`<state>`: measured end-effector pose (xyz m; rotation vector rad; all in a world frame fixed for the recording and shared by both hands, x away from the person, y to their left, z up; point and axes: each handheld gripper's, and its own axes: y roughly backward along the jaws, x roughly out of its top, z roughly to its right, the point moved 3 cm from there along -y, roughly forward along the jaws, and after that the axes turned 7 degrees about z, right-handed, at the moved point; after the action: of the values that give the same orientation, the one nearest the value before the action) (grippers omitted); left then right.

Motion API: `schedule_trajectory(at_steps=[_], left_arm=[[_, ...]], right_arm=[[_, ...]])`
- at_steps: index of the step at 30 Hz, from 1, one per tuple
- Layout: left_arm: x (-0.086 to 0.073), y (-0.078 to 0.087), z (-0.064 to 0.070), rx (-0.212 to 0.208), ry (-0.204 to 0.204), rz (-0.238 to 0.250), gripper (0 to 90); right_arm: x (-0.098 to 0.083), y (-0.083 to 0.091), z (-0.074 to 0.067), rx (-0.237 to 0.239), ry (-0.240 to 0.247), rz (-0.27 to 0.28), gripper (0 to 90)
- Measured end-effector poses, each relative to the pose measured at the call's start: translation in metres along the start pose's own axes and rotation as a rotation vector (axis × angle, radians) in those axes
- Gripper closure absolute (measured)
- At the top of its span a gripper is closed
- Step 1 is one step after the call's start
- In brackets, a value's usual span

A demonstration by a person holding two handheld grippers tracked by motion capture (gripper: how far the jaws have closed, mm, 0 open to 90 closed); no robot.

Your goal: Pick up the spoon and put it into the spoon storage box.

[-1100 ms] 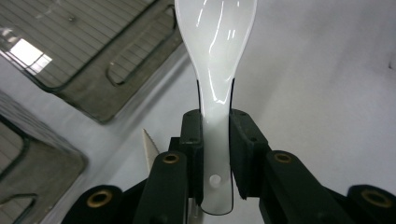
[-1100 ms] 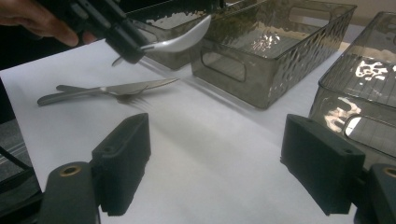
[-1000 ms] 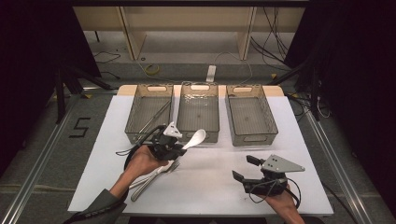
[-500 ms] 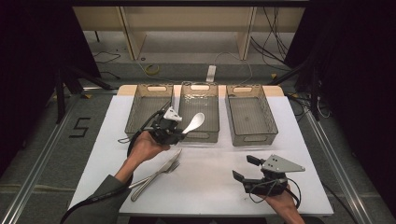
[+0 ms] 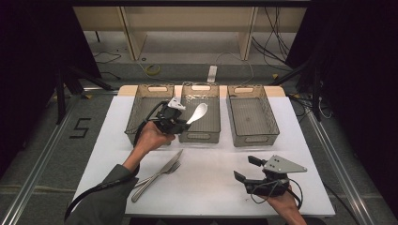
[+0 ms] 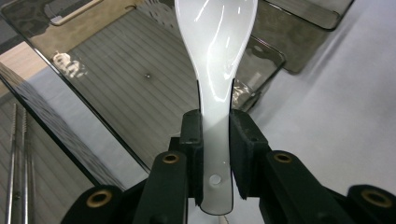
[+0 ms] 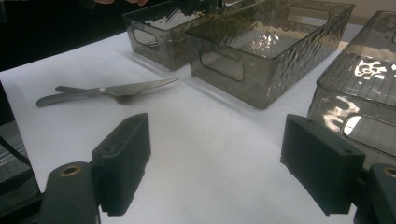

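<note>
Three grey bins stand in a row at the far side of the white table: the left bin, the middle bin and the right bin. The left gripper pinches the handle of one white spoon between its jaws, and the bowl of the spoon hangs over the middle bin. Nearer the person than the middle bin lie one knife and one fork, touching each other, while the right gripper rests on the table in front of the right bin, its jaws spread wide with nothing between them.
</note>
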<state>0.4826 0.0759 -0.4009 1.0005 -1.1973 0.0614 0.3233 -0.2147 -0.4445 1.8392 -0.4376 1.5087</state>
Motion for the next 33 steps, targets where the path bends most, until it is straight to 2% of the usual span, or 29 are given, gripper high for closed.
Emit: schedule_trajectory(at_steps=[8,13,19,23,33], left_arm=[[0.012,-0.012,-0.010,-0.020,0.066,0.026,75.8],[0.017,-0.023,-0.011,-0.010,0.068,0.015,75.8],[0.021,-0.034,-0.014,-0.016,0.099,0.017,75.8],[0.021,-0.041,-0.016,-0.013,0.116,0.008,75.7],[0.010,-0.057,-0.031,0.029,0.154,-0.024,75.6]], right_arm=[[0.000,0.001,0.000,0.001,0.000,0.001,25.0],[0.000,0.001,0.000,0.003,0.003,0.001,25.0],[0.000,0.001,0.000,0.005,0.004,0.000,25.0],[0.000,0.001,0.000,0.006,0.003,0.002,25.0],[0.000,0.001,0.000,0.008,0.006,0.002,25.1]])
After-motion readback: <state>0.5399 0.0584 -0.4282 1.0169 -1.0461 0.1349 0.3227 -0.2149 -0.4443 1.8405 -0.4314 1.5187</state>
